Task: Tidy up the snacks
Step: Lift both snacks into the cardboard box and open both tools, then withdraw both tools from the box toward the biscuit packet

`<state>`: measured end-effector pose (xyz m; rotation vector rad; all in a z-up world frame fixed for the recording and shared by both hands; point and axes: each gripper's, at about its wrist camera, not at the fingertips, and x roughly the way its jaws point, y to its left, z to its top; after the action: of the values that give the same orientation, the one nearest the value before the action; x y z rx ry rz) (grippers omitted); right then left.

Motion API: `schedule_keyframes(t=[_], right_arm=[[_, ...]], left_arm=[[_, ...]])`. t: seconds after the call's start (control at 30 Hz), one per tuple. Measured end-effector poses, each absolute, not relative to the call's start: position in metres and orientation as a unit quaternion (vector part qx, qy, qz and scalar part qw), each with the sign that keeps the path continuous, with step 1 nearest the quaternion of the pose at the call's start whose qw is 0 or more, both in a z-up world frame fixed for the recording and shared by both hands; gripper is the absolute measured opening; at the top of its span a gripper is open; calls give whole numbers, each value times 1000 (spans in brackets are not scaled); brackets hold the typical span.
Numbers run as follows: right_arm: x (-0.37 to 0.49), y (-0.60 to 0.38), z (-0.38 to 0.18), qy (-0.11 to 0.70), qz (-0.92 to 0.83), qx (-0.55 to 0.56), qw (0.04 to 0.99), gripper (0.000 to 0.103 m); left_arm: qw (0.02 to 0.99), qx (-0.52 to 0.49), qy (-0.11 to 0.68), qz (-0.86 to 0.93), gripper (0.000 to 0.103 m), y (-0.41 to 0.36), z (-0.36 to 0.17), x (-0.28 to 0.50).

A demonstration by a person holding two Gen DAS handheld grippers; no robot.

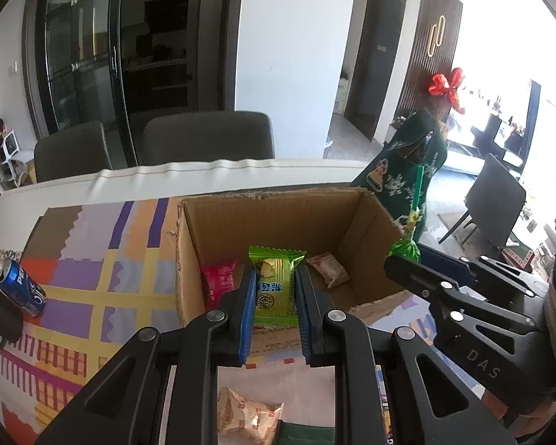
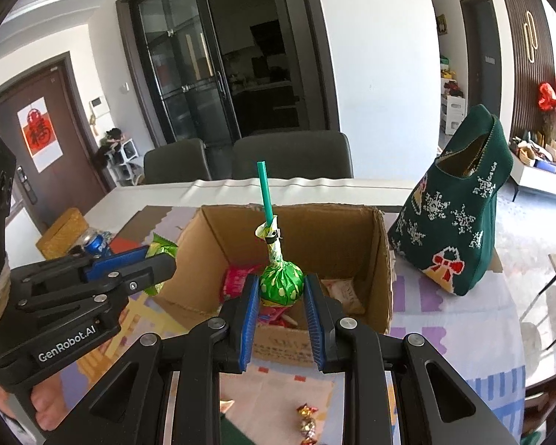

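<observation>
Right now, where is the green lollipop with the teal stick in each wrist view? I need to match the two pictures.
Left wrist view: the green lollipop is at the right, past the cardboard box's right wall, held at the tip of the right gripper.
Right wrist view: the lollipop is at centre, clamped between the blue pads, stick pointing up, above the box.
Shared landmark: the green Christmas stocking bag, right of the box.

Left gripper point(image 2: 159, 263) body: "GenRobot.AI" in white.
Right gripper point(image 1: 400, 259) body: "DAS" in raised letters.
Blue can point(image 1: 22, 287): partial Pepsi lettering.
Green snack packet point(image 1: 276, 285): Chinese characters, too small to read.
</observation>
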<state>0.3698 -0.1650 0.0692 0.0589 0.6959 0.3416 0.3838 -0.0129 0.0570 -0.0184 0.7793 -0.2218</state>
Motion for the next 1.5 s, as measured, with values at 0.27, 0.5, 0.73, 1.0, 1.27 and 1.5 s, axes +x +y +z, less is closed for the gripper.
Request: schedule_keyframes(t=[0.27, 0.5, 0.73, 1.0, 1.27, 1.5], right_arm=[[390, -160, 54, 362, 164, 26, 917, 26], [402, -166, 42, 376, 153, 48, 913, 39], [391, -172, 42, 374, 149, 64, 913, 47], [369, -167, 46, 377, 153, 54, 912, 48], [348, -162, 41, 392, 154, 36, 906, 54], [340, -156, 26, 423, 149, 16, 894, 57]], left_arm=[[912, -3, 398, -99, 21, -13, 42, 406], [912, -3, 401, -93, 46, -10, 38, 405], [919, 9, 385, -85, 59, -9, 47, 382], [917, 4, 391, -77, 63, -2, 49, 359], [906, -12, 417, -73, 66, 5, 34, 338], [892, -21, 447, -64, 69, 11, 11, 329]])
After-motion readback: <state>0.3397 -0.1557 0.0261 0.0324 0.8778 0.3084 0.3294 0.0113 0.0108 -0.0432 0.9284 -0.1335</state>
